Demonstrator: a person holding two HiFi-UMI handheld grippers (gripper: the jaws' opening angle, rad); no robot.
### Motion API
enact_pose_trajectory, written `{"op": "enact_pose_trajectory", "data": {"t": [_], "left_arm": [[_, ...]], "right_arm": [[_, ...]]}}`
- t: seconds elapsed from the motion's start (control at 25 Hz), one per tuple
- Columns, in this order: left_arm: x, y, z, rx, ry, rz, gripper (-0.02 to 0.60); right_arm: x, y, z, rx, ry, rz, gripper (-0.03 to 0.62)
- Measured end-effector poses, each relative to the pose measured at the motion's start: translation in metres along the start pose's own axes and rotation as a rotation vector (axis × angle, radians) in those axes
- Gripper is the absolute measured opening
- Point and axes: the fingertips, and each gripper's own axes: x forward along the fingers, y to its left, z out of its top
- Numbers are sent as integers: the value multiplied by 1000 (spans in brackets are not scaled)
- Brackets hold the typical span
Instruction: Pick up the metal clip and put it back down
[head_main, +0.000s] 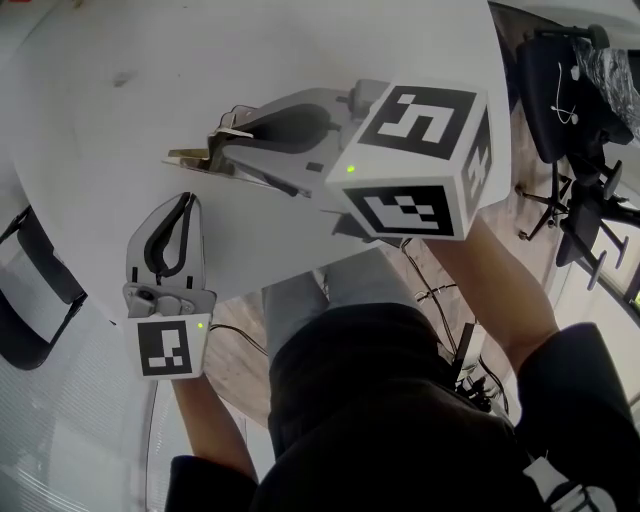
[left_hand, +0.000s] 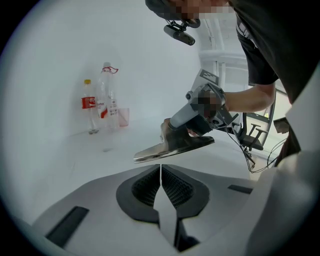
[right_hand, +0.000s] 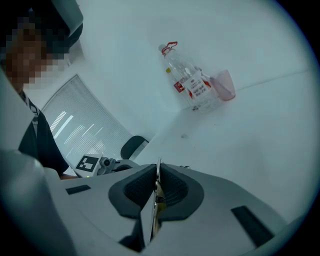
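The metal clip (head_main: 192, 156) is a silvery, brass-tinted sprung clip, and my right gripper (head_main: 222, 148) is shut on it over the white table (head_main: 120, 120), jaws pointing left. From the left gripper view the clip (left_hand: 165, 149) hangs slightly above the tabletop with its flat blade sticking out of the right gripper (left_hand: 174, 135). In the right gripper view the clip (right_hand: 159, 204) shows edge-on as a thin plate pinched between the pads of the right gripper (right_hand: 158, 169). My left gripper (head_main: 186, 200) sits just below it, near the table's front edge. Its jaws (left_hand: 160, 170) are shut with nothing between them.
Two clear plastic bottles (left_hand: 97, 105) and a pink cup (left_hand: 123, 116) stand at the far side of the table, also seen as bottles (right_hand: 187, 75) and cup (right_hand: 223, 85). Black office chairs (head_main: 575, 120) and floor cables lie off the table's right side.
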Motion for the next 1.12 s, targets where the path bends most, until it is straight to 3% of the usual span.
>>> {"op": "enact_pose_trajectory", "data": {"t": [0.28,0.56,1.12], "left_arm": [[-17,2,44,-32,-131,62,23],[-50,-7,99,6,-159,81,23],[-103,-12,169,34,-260,110,23]], "right_arm": [[-21,14,17,-35,-47,-6,37],[-56,48,54,-67,-104,-1,37],[-100,103,107,-156,-230,-38,37]]}}
